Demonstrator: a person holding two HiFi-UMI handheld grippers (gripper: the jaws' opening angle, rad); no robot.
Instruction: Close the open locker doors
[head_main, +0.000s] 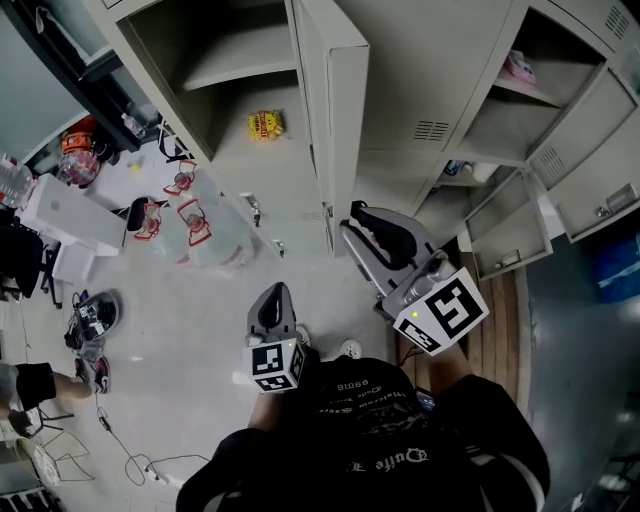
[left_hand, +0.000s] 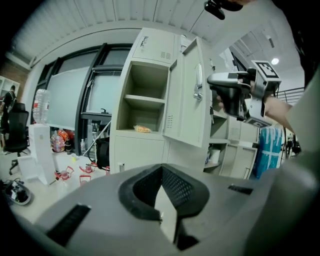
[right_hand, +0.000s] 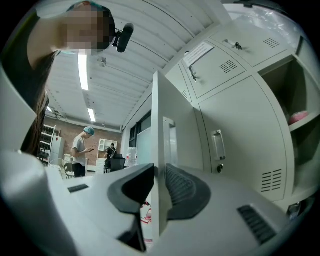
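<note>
Far left, the floor (head_main: 170, 330) is strewn with clutter, none of it in play. The left claw (head_main: 274, 292) hangs low in front of the person with its tips together and nothing in it.

Up to the lockers: one compartment stands wide open, a yellow packet (head_main: 266, 124) lying on its shelf. Its locker door (head_main: 340, 120) swings well out, edge-on to the head view.

Here's the action. The right claw (right_hand: 159, 172) sits level on that door's free edge, partly closed, with a pad pressed against either face of the panel. So the step in hand looks like closing this first door. The next move calls for a steady sweep towards the cabinet face, following the hinge arc, then letting go before the frame traps the claw.

Further right, more open doors (head_main: 505, 245) wait their turn.

Hard to read: the hinge side is hidden, the far-right lockers run off the frame, and I can't identify what sits in those compartments.
</note>
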